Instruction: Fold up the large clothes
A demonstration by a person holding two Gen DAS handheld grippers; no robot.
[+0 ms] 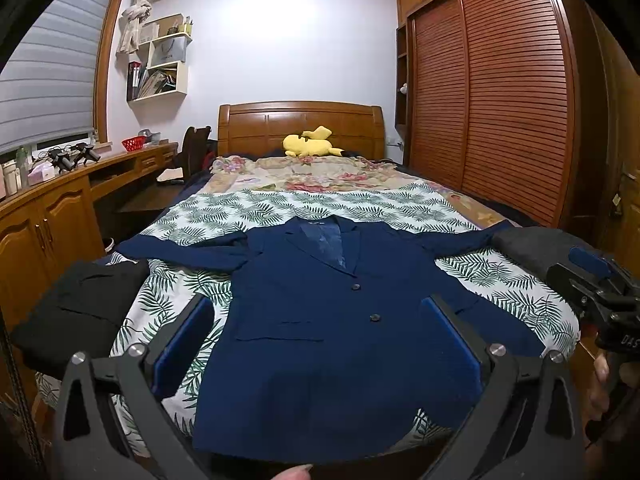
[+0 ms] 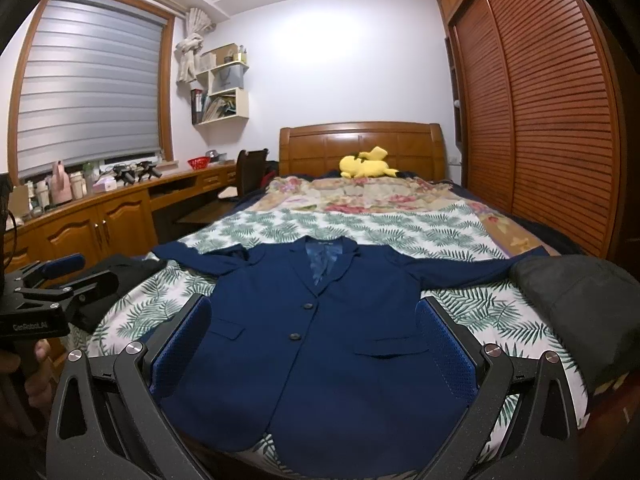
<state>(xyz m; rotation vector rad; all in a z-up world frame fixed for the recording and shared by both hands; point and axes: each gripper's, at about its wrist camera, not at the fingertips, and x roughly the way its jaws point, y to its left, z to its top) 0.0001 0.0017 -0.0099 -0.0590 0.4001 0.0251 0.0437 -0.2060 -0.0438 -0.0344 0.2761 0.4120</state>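
Observation:
A navy blue blazer (image 1: 320, 320) (image 2: 320, 344) lies flat and face up on the leaf-print bedspread (image 1: 280, 204), buttoned, collar toward the headboard, both sleeves stretched out sideways. My left gripper (image 1: 316, 304) hovers open over the blazer's lower left half, with nothing between its blue pads. My right gripper (image 2: 314, 302) hovers open above the lower front, also holding nothing. Each gripper shows at the edge of the other's view: the right gripper (image 1: 576, 272) beside the right sleeve, the left gripper (image 2: 84, 274) near the left sleeve. A hand holds each handle.
A folded black garment (image 1: 80, 312) lies at the bed's left edge and a folded grey garment (image 2: 580, 304) at the right edge. A yellow plush toy (image 1: 308, 142) rests by the headboard. A wooden desk (image 1: 60, 200) runs along the left, a slatted wardrobe (image 2: 540, 100) along the right.

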